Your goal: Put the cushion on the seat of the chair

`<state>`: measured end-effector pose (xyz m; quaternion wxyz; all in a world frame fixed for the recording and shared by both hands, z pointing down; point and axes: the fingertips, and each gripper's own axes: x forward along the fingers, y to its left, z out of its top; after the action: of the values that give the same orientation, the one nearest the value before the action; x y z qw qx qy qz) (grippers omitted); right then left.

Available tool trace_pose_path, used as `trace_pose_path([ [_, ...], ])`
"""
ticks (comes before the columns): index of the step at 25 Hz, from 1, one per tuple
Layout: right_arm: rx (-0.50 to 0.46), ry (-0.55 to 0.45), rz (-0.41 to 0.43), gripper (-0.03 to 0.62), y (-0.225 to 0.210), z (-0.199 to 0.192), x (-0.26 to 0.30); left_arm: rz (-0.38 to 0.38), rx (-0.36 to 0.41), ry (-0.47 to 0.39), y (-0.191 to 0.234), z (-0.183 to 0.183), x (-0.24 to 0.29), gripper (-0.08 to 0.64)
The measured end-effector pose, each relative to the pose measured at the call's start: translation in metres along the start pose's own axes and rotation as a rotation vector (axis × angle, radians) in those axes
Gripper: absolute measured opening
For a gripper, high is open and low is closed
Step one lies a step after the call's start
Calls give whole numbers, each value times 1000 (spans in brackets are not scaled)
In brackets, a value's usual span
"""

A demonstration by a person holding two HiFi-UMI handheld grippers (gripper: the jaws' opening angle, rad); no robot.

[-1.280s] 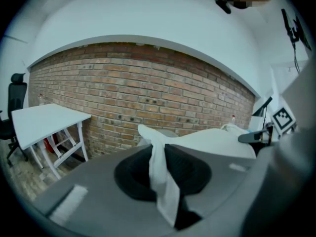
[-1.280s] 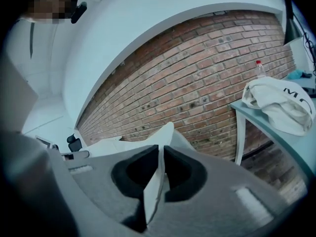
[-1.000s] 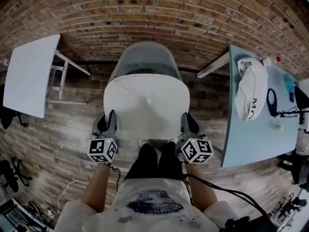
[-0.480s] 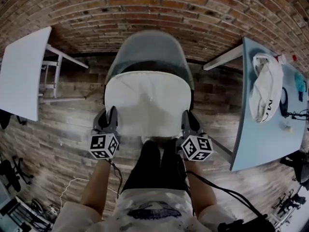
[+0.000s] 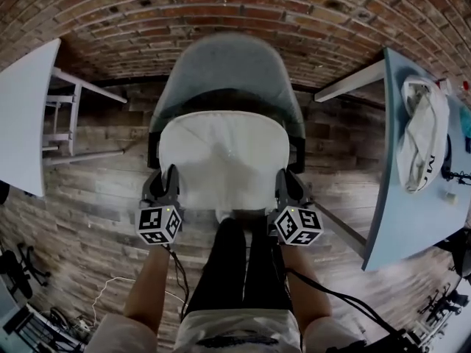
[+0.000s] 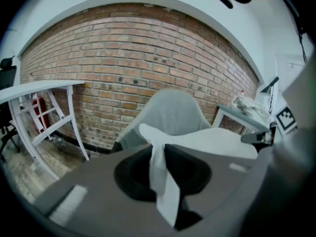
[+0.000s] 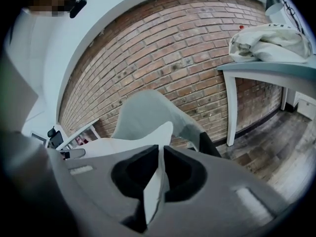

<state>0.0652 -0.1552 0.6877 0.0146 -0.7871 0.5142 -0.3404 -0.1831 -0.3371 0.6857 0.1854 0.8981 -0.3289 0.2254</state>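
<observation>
A flat white cushion [image 5: 223, 160] hangs level over the dark seat of a grey shell chair [image 5: 229, 68]. My left gripper [image 5: 168, 179] is shut on the cushion's near left corner; its view shows the white fabric [image 6: 159, 172] pinched between the jaws. At the near right corner my right gripper [image 5: 285, 181] is shut on the fabric [image 7: 155, 184] the same way. The chair's grey backrest [image 6: 170, 113] rises behind the cushion in both gripper views [image 7: 145, 113]. Most of the seat is hidden under the cushion.
A white table [image 5: 26, 120] stands at the left, a pale blue table [image 5: 401, 197] with a white bag [image 5: 423, 134] at the right. A brick wall [image 5: 235, 13] runs behind the chair. The person's legs [image 5: 239, 263] stand just before the chair. Cables [image 5: 331, 300] trail on the wooden floor.
Both grippers have sunk with the cushion, which now lies lower and closer to the chair's seat. More of the chair's backrest shows above the cushion.
</observation>
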Motion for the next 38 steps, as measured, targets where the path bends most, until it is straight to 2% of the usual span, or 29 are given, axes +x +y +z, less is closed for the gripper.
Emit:
trace_pose_path([
  [11, 8, 41, -25, 29, -32, -66, 48, 19, 1, 37, 21, -70, 53, 44],
  [20, 10, 75, -40, 29, -51, -105, 73, 16, -18, 88, 30, -118, 78, 44],
  [29, 11, 98, -68, 31, -63, -128, 75, 13, -25, 112, 32, -142, 86, 44],
  [38, -18, 157, -143, 34, -78, -142, 84, 60, -24, 174, 47, -161, 93, 48],
])
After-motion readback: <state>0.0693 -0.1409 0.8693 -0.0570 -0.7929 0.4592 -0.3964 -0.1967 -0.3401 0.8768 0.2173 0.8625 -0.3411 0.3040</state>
